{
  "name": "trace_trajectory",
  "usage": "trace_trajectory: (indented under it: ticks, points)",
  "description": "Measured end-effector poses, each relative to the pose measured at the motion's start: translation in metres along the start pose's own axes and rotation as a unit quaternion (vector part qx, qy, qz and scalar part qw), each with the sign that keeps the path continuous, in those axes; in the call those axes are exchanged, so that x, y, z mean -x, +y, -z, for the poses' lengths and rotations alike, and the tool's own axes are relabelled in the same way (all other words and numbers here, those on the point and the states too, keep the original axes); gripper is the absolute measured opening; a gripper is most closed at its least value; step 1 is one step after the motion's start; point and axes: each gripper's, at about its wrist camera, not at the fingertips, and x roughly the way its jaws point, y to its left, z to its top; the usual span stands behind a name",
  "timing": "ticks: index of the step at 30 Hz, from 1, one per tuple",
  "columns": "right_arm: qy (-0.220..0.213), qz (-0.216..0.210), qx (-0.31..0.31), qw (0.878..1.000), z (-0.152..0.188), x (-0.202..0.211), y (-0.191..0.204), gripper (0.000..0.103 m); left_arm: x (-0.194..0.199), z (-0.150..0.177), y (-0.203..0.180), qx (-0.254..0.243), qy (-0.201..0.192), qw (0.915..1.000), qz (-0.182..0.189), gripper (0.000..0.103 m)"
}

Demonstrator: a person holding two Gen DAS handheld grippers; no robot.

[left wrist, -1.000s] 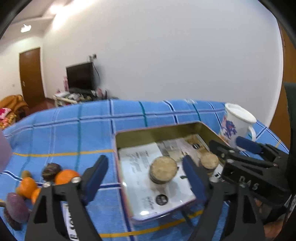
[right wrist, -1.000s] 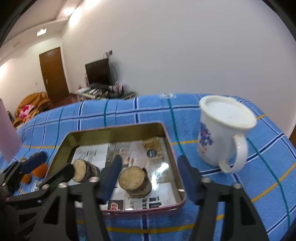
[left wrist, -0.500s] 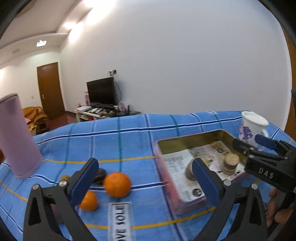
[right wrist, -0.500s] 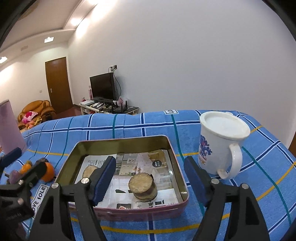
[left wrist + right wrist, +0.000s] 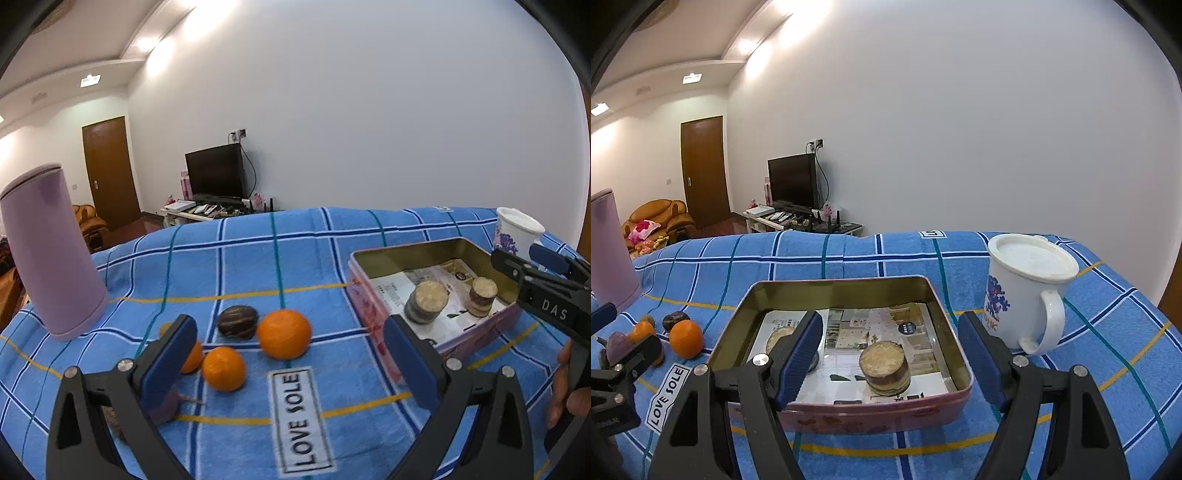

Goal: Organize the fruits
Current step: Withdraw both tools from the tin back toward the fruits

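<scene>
blue checked cloth, soft and towel-like, covers the worktop. the tin is metal, gold and shiny inside, lined with glossy printed paper. the mug looks like glazed ceramic. oranges have dimpled, faintly shiny skin. the pink cylinder is smooth and matt.

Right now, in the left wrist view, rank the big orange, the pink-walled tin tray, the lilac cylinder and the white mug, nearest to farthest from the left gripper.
1. Big round orange, centre, just ahead of the left gripper.
2. Pink-walled tin tray, right.
3. Lilac cylinder, far left; too close to the tray to call.
4. White mug, far right, behind the tray.
</scene>
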Motion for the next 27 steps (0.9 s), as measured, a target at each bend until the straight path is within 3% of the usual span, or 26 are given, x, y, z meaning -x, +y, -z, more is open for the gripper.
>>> trace_trajectory:
  ticks: [8,27]
  points:
    - [0.019,-0.007,-0.004,1.0,0.004,0.004,0.011,0.077,0.005,0.005,0.024,0.007,0.006,0.9999,-0.004,0.103]
    - [0.058,-0.066,0.028,0.996,0.013,0.011,0.08,0.077,0.01,0.012,0.063,-0.001,0.029,0.9996,-0.006,0.103]
